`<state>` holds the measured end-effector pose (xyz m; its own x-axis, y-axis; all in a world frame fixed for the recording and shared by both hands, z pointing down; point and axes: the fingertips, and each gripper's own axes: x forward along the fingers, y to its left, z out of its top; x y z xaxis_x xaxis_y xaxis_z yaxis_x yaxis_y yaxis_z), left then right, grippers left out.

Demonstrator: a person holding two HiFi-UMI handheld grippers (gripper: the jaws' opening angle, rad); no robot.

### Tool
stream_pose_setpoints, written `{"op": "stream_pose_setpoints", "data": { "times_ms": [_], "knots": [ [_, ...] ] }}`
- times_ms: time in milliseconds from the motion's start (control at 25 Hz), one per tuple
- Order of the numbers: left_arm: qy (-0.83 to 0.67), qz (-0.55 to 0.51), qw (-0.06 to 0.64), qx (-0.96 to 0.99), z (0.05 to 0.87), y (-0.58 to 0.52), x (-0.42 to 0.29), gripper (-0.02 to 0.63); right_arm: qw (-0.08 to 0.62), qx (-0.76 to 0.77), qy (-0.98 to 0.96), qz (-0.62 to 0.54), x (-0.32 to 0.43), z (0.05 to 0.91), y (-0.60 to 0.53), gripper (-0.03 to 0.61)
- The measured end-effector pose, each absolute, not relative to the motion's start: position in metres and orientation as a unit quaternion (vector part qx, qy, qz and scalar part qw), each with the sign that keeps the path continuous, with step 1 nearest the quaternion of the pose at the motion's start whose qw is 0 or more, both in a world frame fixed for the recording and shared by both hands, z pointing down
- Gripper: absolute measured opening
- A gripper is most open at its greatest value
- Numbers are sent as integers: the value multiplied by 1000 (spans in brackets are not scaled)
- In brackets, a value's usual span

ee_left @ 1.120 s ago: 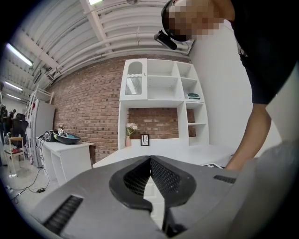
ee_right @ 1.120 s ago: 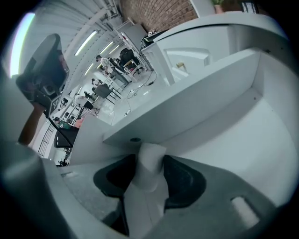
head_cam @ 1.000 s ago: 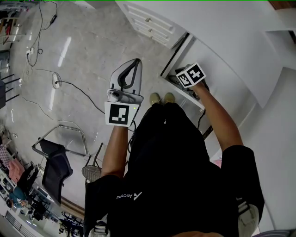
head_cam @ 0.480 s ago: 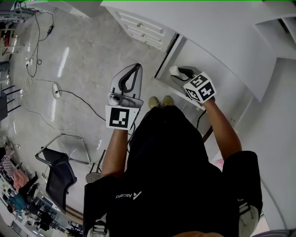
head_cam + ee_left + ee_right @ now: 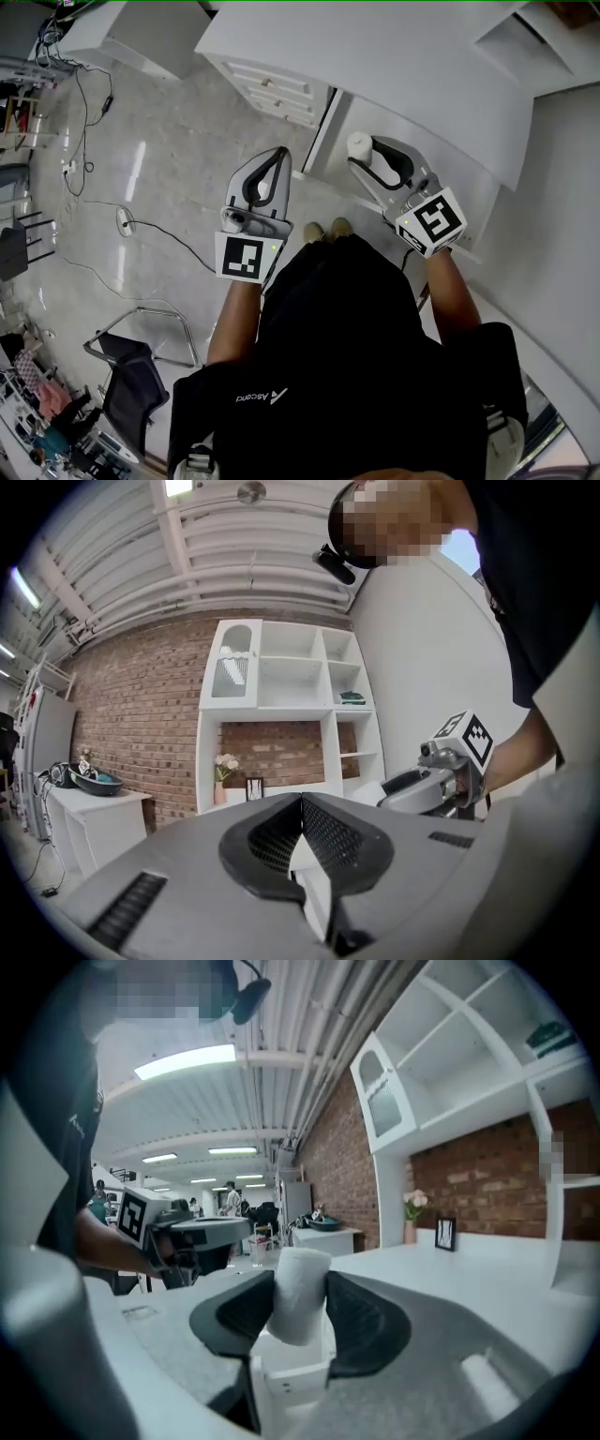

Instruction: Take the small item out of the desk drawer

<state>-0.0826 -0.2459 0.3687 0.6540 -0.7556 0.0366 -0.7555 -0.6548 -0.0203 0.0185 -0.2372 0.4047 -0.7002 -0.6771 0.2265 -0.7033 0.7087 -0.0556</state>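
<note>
**A:** Starting at the left, the left gripper (image 5: 277, 159) hangs over the floor and points level toward the white desk (image 5: 403, 56). Its jaws are pressed together on nothing.

**B:** So it's a spectator. And over on the right?

**A:** The right gripper (image 5: 373, 161) has the goods, a small white cylinder (image 5: 300, 1293) clamped between its pads. The jaws stand wide around it.

**B:** How does it sit?

**A:** Its long axis runs crosswise to the jaws, nearly upright and leaning a touch, with the top poking above the pads. It's out in the air in front of the desk's edge. The drawer itself I can't pick out beneath the arm.

**B:** What does the next move turn on?

**A:** I'd judge it's the desktop, which lies straight ahead of the right gripper, and that gripper is much nearer to it than the left. The forearm is stretched forward and the gripper is tipped slightly down, so a short forward reach should set the cylinder on the surface.
</note>
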Motion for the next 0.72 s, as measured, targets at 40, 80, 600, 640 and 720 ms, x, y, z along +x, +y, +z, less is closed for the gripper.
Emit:
{"op": "stream_pose_setpoints", "data": {
  "times_ms": [40,80,600,640,720],
  "knots": [
    [411,-17,7,-911,361,-243,-79,-2,82,379,-920,55,20,390,-234,175],
    [406,-14,11,-914,355,-239,-75,-2,71,383,-920,42,22,377,-230,175],
    [362,9,49,-931,300,-198,-26,-2,-31,412,-909,-54,48,285,-179,174],
    [360,9,51,-931,298,-196,-24,-2,-35,414,-908,-55,50,283,-178,175],
    [360,10,51,-931,296,-195,-23,-2,-42,416,-907,-57,51,280,-175,173]
  ]
}}
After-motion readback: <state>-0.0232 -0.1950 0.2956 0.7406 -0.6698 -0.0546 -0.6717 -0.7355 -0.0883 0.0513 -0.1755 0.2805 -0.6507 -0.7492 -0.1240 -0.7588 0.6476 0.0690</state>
